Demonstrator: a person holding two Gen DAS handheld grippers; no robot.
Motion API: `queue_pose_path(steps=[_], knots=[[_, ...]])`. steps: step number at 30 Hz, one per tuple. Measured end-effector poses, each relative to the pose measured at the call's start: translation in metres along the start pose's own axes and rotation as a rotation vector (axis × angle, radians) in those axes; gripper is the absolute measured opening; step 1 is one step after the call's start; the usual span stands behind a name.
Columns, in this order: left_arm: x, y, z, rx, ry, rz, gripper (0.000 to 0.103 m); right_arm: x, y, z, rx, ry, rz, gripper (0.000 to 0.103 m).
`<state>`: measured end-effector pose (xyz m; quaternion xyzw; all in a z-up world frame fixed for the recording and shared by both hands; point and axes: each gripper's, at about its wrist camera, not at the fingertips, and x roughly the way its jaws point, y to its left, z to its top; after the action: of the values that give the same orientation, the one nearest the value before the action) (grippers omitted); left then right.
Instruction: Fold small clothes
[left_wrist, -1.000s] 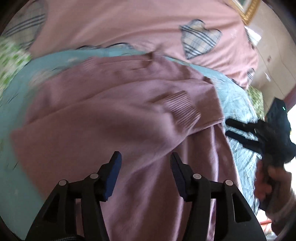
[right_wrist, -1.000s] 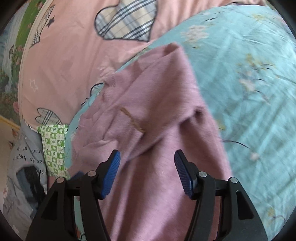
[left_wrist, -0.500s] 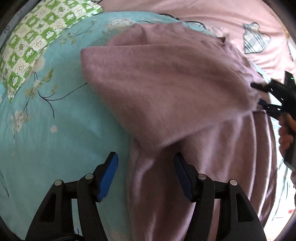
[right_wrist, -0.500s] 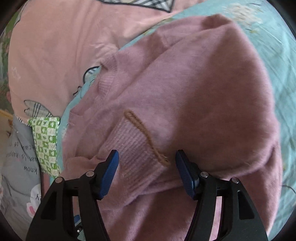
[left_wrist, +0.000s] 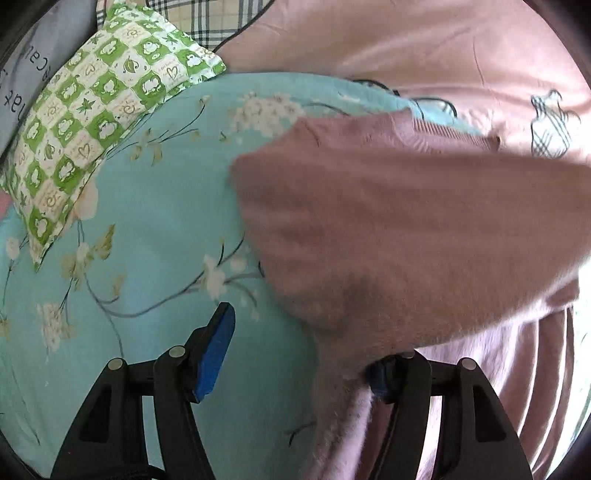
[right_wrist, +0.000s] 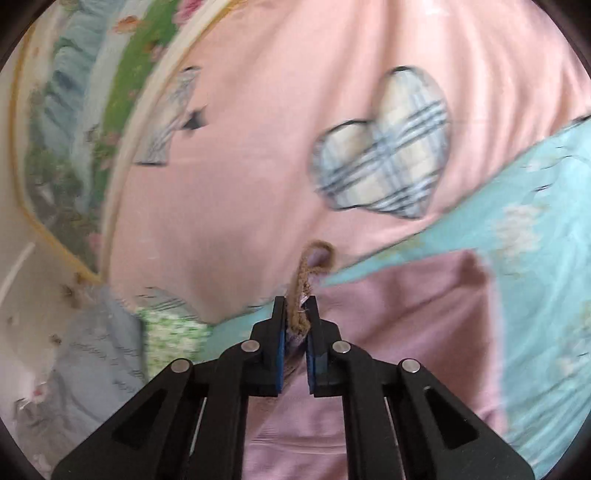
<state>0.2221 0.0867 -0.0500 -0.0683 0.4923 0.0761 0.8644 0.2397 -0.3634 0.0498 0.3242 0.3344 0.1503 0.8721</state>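
A mauve knit sweater (left_wrist: 406, 240) lies on a teal flowered cloth (left_wrist: 147, 240). One sleeve is raised and stretches across the left wrist view, blurred. My left gripper (left_wrist: 299, 339) hovers at the sweater's left edge with its jaws opening. The left pad (left_wrist: 216, 347) stands over the teal cloth, and the right finger is mostly hidden under hanging sweater fabric that no pad presses. My right gripper (right_wrist: 297, 306) is closing, and its pads pinch the sweater's cuff (right_wrist: 301, 295) with its brown trim, held up above the sweater body (right_wrist: 406, 314).
A green checked pillow (left_wrist: 92, 147) lies at the far left on the teal cloth. Behind it spreads a pink cover with plaid hearts (right_wrist: 384, 147). Grey lettered fabric (left_wrist: 22, 74) sits in the corner. A framed picture (right_wrist: 74, 129) hangs on the wall beyond.
My right gripper has shut on the brown-trimmed cuff and lifted it. The left gripper has swung left over the teal cloth, and the raised sleeve now covers its right finger.
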Motion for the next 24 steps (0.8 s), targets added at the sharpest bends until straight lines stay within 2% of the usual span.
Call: queue_pose_path(steps=[5, 9, 14, 18, 20, 24], knots=[[0.01, -0.002, 0.002, 0.028, 0.017, 0.039, 0.065, 0.021, -0.079, -0.031, 0.107, 0.107, -0.155, 0.01], [0.014, 0.009, -0.015, 0.031, 0.047, 0.07, 0.065, 0.028, -0.106, -0.056, 0.151, 0.143, -0.194, 0.01], [0.01, 0.045, -0.019, -0.1, 0.041, 0.049, 0.066, 0.031, -0.105, -0.067, 0.119, 0.19, -0.176, 0.01], [0.005, 0.059, -0.019, -0.154, 0.026, 0.036, 0.066, 0.037, -0.088, -0.067, 0.079, 0.196, -0.125, 0.01], [0.006, 0.059, -0.023, -0.144, 0.043, 0.005, 0.065, 0.042, -0.082, -0.072, 0.041, 0.211, -0.142, 0.01], [0.006, 0.053, -0.035, -0.064, 0.075, -0.001, 0.066, 0.046, -0.091, -0.079, 0.024, 0.23, -0.215, 0.01]])
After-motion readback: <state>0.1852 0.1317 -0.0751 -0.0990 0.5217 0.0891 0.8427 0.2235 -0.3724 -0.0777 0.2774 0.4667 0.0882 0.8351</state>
